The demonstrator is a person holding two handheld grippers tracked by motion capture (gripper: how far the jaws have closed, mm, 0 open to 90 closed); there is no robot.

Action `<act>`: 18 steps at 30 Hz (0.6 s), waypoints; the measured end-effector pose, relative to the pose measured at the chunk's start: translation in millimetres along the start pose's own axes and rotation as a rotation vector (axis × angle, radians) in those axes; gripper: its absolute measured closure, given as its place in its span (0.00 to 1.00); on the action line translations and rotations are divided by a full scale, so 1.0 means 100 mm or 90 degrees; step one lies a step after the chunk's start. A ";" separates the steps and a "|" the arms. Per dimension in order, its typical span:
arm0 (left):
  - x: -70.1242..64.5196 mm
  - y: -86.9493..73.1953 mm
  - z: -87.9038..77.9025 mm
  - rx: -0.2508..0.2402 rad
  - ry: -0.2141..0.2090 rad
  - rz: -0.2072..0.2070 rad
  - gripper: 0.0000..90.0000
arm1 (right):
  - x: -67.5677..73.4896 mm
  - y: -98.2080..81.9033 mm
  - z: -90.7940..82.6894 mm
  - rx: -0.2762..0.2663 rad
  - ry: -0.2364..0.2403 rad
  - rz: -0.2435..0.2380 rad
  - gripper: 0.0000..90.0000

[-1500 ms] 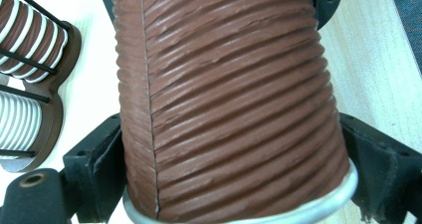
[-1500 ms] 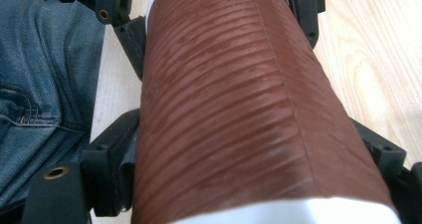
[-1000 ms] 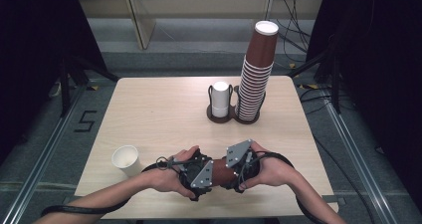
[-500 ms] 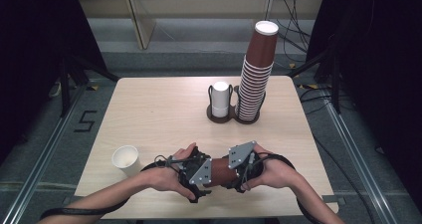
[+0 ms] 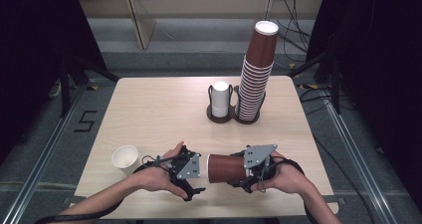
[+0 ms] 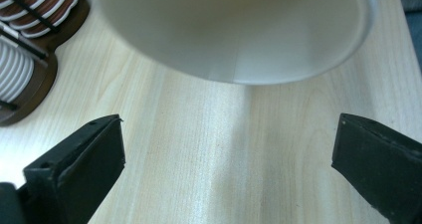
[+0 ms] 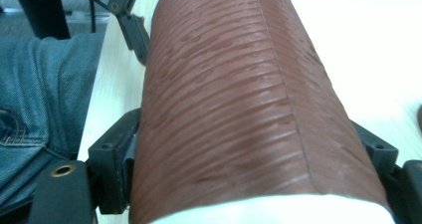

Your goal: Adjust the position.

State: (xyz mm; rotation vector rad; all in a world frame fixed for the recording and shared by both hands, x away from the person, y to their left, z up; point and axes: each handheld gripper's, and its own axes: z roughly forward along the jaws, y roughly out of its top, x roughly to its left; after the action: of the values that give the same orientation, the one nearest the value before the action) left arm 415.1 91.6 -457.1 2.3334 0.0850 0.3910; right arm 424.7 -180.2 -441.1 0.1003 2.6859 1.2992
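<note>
Cup separation, mid-step. Right gripper [image 5: 238,170] is clamped on a brown ribbed paper cup [image 5: 225,168], held on its side just above the near edge of the table [image 5: 149,114], mouth end toward the right hand and base pointing at the left gripper [image 5: 191,179]. In the right gripper view the jaws press both flanks of the cup near its white rim, so the grip looks firm.

Left gripper has just been opening and now stands released at full spread, nothing between its jaws. In the left gripper view the jaws sit wide apart over bare wood with a pale cup interior [image 6: 234,30] looming ahead, blurred; I cannot tell for certain which cup that is.

Other items: one white cup [image 5: 125,157] upright near the left forearm, apart from both grippers. At the far side, a dark holder [image 5: 234,117] carries a short white stack [image 5: 220,98] and a tall brown stack [image 5: 256,74] side by side.

Judgement: the brown cup is out of the stack and the left hand has let go, so the handover to the right hand looks complete. Next move probably calls for turning the cup upright and setting it down on open table, possibly beside the white cup. Risk: crushing the thin wall if squeezed harder during the turn.
</note>
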 end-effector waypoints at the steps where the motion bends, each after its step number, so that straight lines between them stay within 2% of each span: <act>1: 0.02 -0.01 -0.01 -0.009 -0.003 -0.009 0.00 | 0.01 -0.02 0.00 -0.005 -0.003 0.005 0.24; 2: 0.03 -0.01 -0.03 -0.021 -0.004 -0.017 0.00 | 0.00 -0.05 0.01 -0.011 -0.007 -0.005 0.24; 4: 0.05 -0.02 -0.04 -0.052 -0.008 -0.039 0.00 | 0.03 -0.09 0.02 -0.020 -0.010 0.011 0.24; 8: 0.07 -0.03 -0.08 -0.074 -0.017 -0.041 0.00 | 0.03 -0.12 0.04 -0.044 -0.021 0.005 0.24; 9: 0.07 -0.04 -0.08 -0.074 -0.024 -0.039 0.00 | 0.04 -0.13 0.04 -0.048 -0.020 0.019 0.24; 13: 0.07 -0.05 -0.07 -0.090 -0.021 -0.037 0.00 | 0.03 -0.13 0.05 -0.071 -0.032 0.008 0.24; 16: 0.08 -0.05 -0.06 -0.098 -0.026 -0.032 0.00 | 0.04 -0.13 0.06 -0.075 -0.028 0.018 0.24; 17: 0.08 -0.04 -0.06 -0.101 -0.030 -0.030 0.00 | 0.03 -0.13 0.07 -0.079 -0.031 0.009 0.24; 18: 0.09 -0.04 -0.06 -0.107 -0.031 -0.024 0.00 | 0.04 -0.12 0.07 -0.078 -0.025 0.018 0.24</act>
State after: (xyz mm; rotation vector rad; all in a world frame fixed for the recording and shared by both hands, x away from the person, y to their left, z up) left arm 421.7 100.1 -453.3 2.1711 0.0700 0.3110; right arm 421.6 -181.8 -455.7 0.1475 2.5733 1.4508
